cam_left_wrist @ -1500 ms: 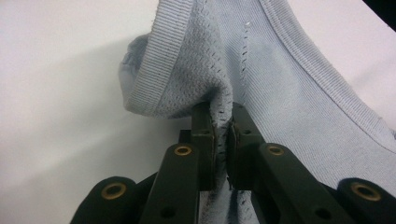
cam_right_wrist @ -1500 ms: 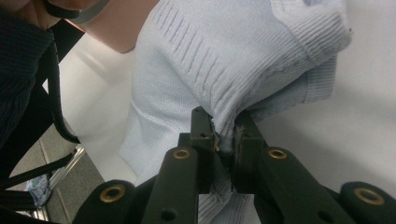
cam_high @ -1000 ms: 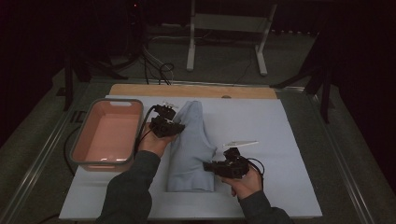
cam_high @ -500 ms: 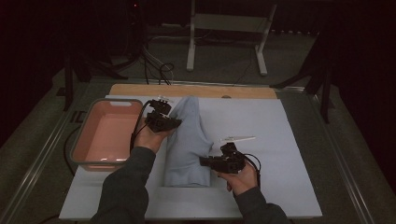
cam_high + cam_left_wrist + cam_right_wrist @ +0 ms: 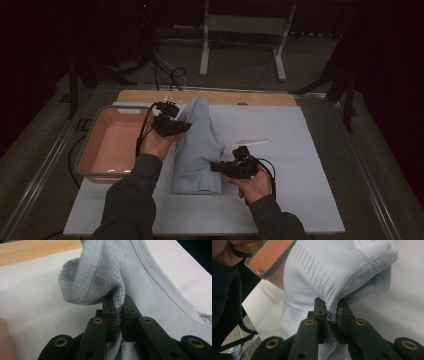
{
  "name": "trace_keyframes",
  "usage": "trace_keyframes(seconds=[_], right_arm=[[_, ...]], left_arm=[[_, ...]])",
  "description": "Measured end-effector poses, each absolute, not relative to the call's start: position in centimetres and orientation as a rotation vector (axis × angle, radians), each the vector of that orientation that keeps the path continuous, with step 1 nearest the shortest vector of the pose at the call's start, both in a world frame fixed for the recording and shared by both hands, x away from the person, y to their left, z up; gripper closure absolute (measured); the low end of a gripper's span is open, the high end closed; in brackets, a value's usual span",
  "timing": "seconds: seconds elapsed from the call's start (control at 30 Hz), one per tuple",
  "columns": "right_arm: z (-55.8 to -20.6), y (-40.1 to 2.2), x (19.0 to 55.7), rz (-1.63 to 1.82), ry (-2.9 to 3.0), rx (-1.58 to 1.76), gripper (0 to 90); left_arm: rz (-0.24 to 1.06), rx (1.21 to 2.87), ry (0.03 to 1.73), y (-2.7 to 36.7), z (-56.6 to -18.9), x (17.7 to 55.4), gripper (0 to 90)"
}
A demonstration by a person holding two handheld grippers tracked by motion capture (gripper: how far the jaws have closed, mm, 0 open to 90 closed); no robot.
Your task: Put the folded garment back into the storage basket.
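A pale blue knitted garment [image 5: 197,147] lies folded lengthwise on the white table mat [image 5: 300,200], just beside the pink plastic tub [image 5: 107,145]. The left gripper [image 5: 184,127] is clamped on its far edge and the right gripper [image 5: 214,167] on its near edge (both pinching fabric), probably so the fold can be lifted evenly.

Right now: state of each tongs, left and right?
Left tongs: shut on the light blue knit garment, pinching a fold near its ribbed edge.
Right tongs: shut on the same garment, at a bunched fold.
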State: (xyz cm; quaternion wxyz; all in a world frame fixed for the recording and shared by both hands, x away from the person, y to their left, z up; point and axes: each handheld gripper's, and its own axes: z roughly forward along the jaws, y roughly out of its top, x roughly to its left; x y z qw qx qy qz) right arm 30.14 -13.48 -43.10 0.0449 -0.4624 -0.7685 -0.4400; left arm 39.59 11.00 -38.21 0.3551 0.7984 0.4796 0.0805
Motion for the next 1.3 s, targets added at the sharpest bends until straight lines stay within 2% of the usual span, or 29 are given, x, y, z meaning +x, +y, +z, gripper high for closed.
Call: trace_keyframes(seconds=[1.3], right_arm=[[-40.8,-9.8,32.6,-1.416,-2.32,-1.365,82.6]], left_arm=[[0.269,2.02,1.234,13.6,-34.6,40.8,83.9]])
